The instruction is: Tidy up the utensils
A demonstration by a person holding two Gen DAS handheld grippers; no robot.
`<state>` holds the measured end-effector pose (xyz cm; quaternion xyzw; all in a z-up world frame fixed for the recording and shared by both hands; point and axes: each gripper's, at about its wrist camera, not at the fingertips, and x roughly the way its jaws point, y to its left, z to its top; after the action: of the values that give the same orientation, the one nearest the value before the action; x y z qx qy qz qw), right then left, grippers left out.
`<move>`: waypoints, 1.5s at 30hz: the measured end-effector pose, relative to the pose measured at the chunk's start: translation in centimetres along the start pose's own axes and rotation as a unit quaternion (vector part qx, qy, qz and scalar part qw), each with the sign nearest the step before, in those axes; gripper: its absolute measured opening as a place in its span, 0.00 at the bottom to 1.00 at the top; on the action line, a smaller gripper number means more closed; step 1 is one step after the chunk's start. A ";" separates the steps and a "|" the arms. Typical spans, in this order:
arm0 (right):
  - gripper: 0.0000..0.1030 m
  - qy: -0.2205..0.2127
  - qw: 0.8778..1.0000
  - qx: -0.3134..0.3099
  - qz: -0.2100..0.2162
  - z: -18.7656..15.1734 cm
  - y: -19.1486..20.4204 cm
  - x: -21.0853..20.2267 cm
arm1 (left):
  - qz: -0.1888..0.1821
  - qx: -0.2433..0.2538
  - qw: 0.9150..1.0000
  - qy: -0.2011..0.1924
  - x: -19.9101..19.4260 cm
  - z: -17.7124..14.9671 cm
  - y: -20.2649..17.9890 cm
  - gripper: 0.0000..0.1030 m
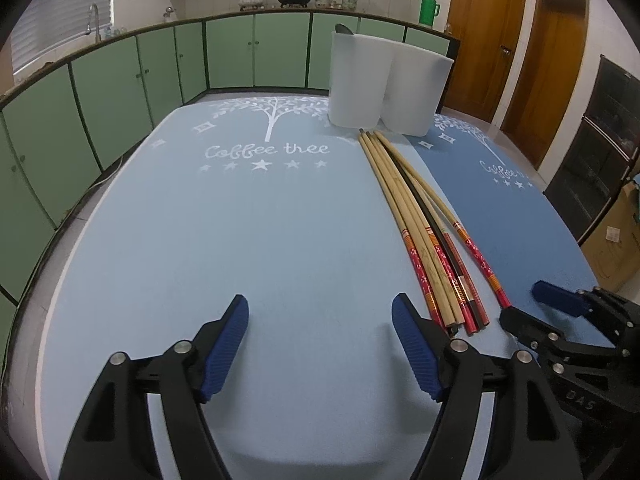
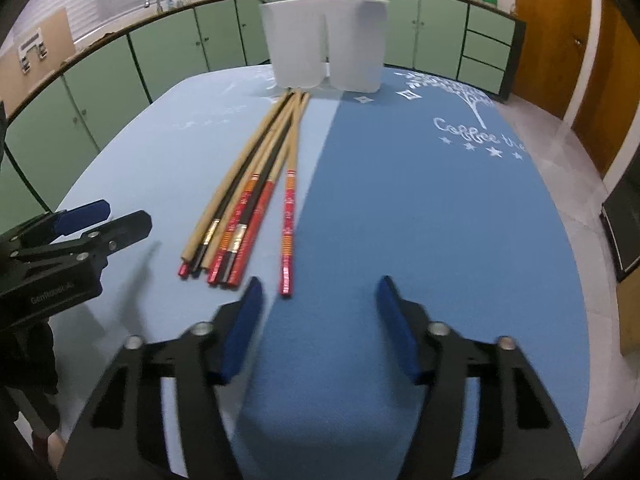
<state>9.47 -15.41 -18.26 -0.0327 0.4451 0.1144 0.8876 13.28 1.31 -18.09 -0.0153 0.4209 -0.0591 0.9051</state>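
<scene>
Several long chopsticks (image 1: 424,224) with red patterned ends lie in a loose bundle on the light blue mat; in the right wrist view the chopsticks (image 2: 256,184) point toward a white two-compartment utensil holder (image 2: 325,42). The holder (image 1: 386,84) stands at the far end of the table, with a dark utensil tip showing in its left compartment. My left gripper (image 1: 320,320) is open and empty, just left of the bundle's red ends. My right gripper (image 2: 318,304) is open and empty, just right of the nearest single chopstick (image 2: 288,232).
Two blue "Coffee tree" mats, a light one (image 1: 200,240) and a darker one (image 2: 440,220), cover the table. Green cabinets (image 1: 120,88) and a counter with pots run behind. Wooden doors (image 1: 488,40) stand at right. The left gripper shows in the right wrist view (image 2: 96,220).
</scene>
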 end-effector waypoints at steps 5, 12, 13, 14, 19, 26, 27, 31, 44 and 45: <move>0.05 -0.003 1.000 -0.007 0.010 0.0 0.7 0.2 | 0.000 0.003 1.000 0.000 -0.1 0.0 -0.1 0.71; 0.05 -0.010 1.000 0.023 -0.002 -0.2 -1.2 -0.2 | -0.016 0.020 1.000 0.006 -0.1 -0.4 -1.9 0.71; 0.05 -0.010 1.000 0.028 0.000 -0.2 -1.6 -0.1 | -0.020 0.024 0.999 0.007 -0.1 -0.5 -2.3 0.71; 0.05 -0.011 0.999 0.031 -0.001 -0.2 -2.0 -0.2 | -0.025 0.029 0.999 0.008 -0.2 -0.6 -2.8 0.71; 0.05 -0.012 0.999 0.041 0.001 -0.5 -2.9 -0.3 | -0.029 0.044 0.998 0.015 0.1 -1.1 -4.3 0.72; 0.05 -0.012 0.999 0.043 0.005 -0.8 -3.2 -0.5 | 0.010 0.050 0.998 0.023 0.8 -1.3 -3.7 0.75; 0.05 -0.012 0.999 0.044 0.005 -0.9 -3.3 -0.6 | 0.015 0.040 0.999 0.022 0.7 -1.3 -3.1 0.75; 0.06 -0.013 0.999 0.042 0.004 -0.8 -3.1 -0.5 | 0.036 0.013 0.999 0.019 0.4 -1.3 -1.3 0.75; 0.06 -0.018 0.999 0.041 0.014 -0.9 -3.2 -0.3 | 0.021 0.021 0.999 0.015 1.1 -0.6 -2.4 0.50; 0.06 -0.018 0.999 0.041 0.014 -0.8 -3.2 -0.3 | 0.017 0.023 1.000 0.012 1.0 -0.6 -2.7 0.45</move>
<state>9.40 -18.70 -18.70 0.0120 0.4337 0.1088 0.8944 13.18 -1.45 -19.05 0.0132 0.4304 -0.0530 0.9010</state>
